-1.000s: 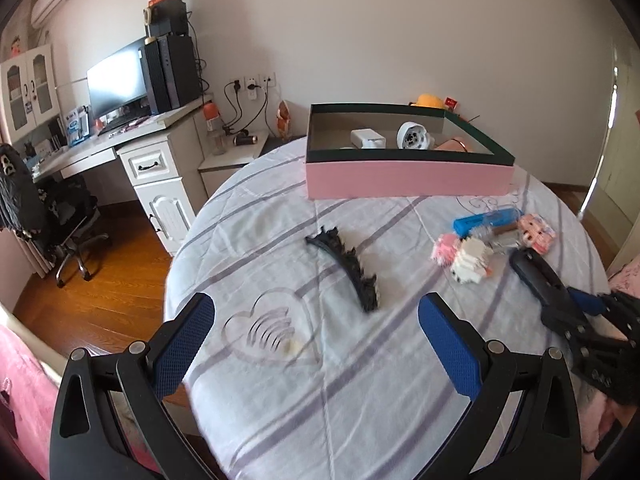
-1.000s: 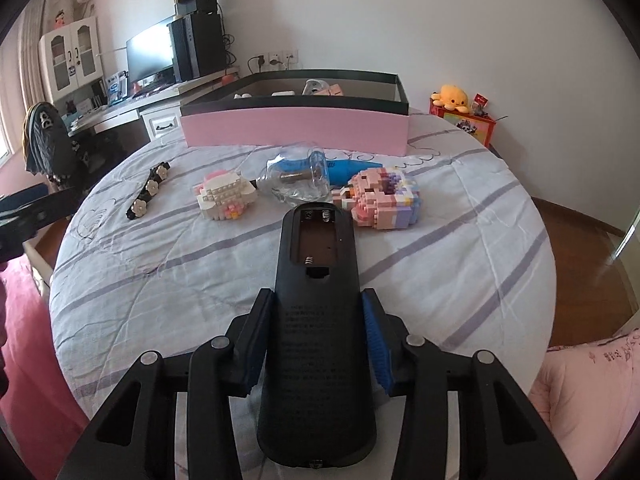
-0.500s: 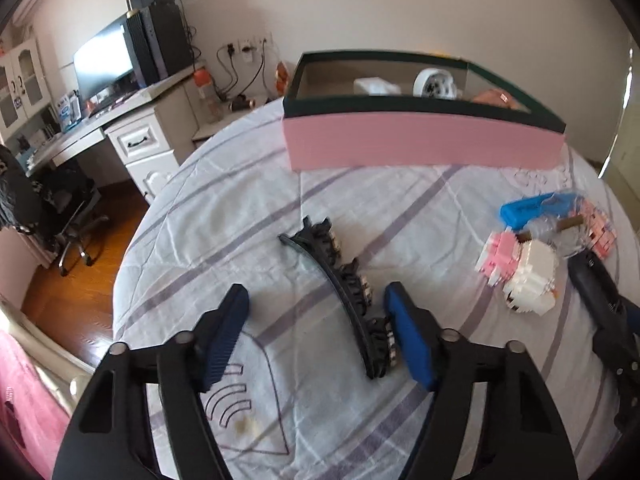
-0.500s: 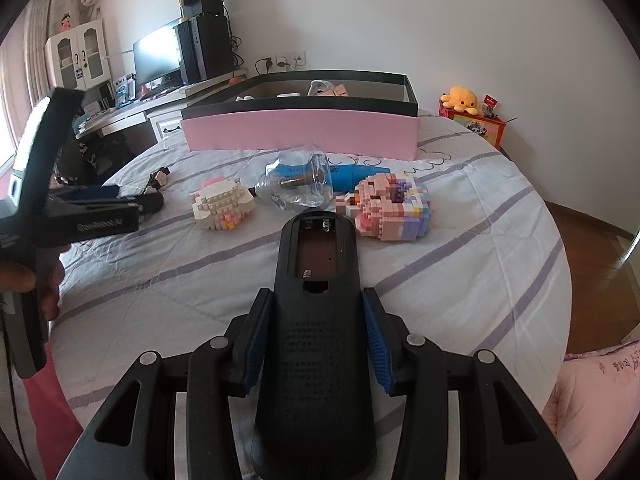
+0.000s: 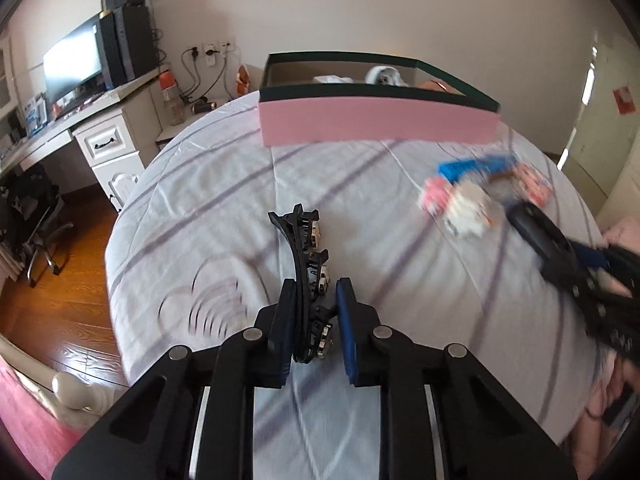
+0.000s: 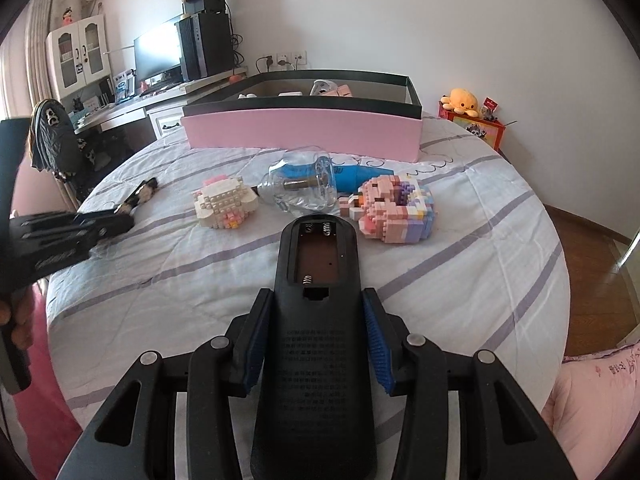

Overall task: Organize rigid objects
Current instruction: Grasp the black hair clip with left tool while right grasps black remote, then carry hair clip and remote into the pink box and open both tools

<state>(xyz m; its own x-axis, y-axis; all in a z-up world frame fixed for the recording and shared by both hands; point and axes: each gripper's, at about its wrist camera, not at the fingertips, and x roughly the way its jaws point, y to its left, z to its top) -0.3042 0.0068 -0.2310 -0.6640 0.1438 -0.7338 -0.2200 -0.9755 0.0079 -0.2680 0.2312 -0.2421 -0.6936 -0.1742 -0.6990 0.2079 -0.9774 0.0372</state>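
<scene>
The sorting is partly done, by the look of it: the pink box (image 5: pixel 378 122) with the dark rim already holds a few things — a white round item and a small white one show over its wall — while several pieces remain out on the striped cloth of the round table (image 5: pixel 224 200).

The left gripper (image 5: pixel 311 304) has just been closing, and its jaws now stand narrow around the near end of the black hair clip (image 5: pixel 306 256). The left pad lies against the clip's spine; whether the right pad presses the toothed side I cannot tell for sure, though it reads as a grip. The clip is a long curved bar with comb teeth and pale studs, running away from the claw toward the box, which sits well ahead of it.

The right gripper (image 6: pixel 316 340) is clamped on a black remote control (image 6: pixel 316 320), lying back-up with its battery bay uncovered and springs bare. Just ahead of that claw lie a cream brick figure (image 6: pixel 224 202), a clear plastic piece over a blue tool (image 6: pixel 312 184), and a pink brick figure (image 6: pixel 394 208) — all yet to be boxed, with the box beyond them.
</scene>
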